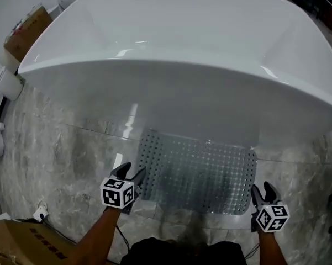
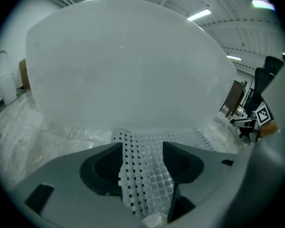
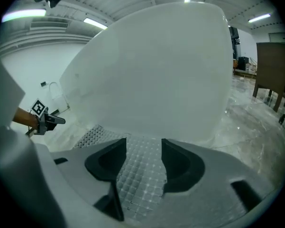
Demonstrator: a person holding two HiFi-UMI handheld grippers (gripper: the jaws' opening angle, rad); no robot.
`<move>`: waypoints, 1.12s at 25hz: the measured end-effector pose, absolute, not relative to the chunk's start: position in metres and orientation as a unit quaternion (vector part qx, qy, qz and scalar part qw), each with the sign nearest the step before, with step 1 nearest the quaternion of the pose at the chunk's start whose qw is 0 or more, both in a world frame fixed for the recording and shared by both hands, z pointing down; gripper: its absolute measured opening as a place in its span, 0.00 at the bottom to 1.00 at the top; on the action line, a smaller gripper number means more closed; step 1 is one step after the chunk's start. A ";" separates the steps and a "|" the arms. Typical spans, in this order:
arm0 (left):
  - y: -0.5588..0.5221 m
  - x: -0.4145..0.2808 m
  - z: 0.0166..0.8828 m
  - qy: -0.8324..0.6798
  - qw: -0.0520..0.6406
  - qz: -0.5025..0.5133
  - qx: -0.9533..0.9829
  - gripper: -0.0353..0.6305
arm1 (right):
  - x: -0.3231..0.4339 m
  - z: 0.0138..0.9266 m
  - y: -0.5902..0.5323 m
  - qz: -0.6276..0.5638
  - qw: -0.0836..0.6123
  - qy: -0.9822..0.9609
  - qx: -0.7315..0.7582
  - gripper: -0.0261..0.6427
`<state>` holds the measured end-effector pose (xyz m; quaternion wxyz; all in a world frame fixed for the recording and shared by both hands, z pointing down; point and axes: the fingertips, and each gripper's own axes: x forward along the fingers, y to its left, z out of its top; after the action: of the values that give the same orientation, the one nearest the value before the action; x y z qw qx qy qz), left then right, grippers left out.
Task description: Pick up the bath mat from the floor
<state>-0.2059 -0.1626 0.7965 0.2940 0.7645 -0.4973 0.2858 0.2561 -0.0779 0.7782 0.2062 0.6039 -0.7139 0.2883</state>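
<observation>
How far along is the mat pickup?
Done: left gripper and right gripper sit at the near corners of the bath mat. In hand: nothing gripped; both sets of fingers stand apart, mat showing between them. Remaining: close and lift; the mat lies flat on the floor beside the bathtub.

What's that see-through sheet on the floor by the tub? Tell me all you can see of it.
The bath mat is a clear, rubbery-looking rectangle with rounded corners, covered in a grid of small squares, with rows of holes toward its edges. It lies flat on the marbled floor, just in front of the white bathtub. The left tool and right tool stand open at its near corners, with mat showing between their jaws, not pinched.
</observation>
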 end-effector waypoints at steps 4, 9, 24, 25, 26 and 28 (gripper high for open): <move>-0.170 -0.220 0.857 -0.505 0.322 0.300 0.742 0.44 | 0.273 0.840 -0.082 0.306 0.219 -0.698 0.610 0.42; -0.171 -0.238 0.925 -0.497 0.351 0.340 0.717 0.48 | 0.282 0.913 -0.089 0.337 0.243 -0.682 0.602 0.48; -0.158 -0.240 1.019 -0.463 0.375 0.387 0.704 0.52 | 0.315 1.025 -0.078 0.401 0.302 -0.605 0.619 0.65; -0.159 -0.239 1.019 -0.464 0.371 0.386 0.705 0.52 | 0.314 1.024 -0.079 0.395 0.305 -0.604 0.621 0.63; -0.159 -0.239 1.019 -0.466 0.368 0.386 0.706 0.51 | 0.313 1.023 -0.079 0.390 0.308 -0.605 0.623 0.60; -0.157 -0.236 1.018 -0.467 0.366 0.383 0.708 0.48 | 0.310 1.021 -0.078 0.383 0.311 -0.605 0.625 0.51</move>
<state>-0.2361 -0.1570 1.0180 0.3656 0.7080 -0.4669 0.3835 0.3099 -0.0778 1.0215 0.3108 0.6247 -0.6054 0.3829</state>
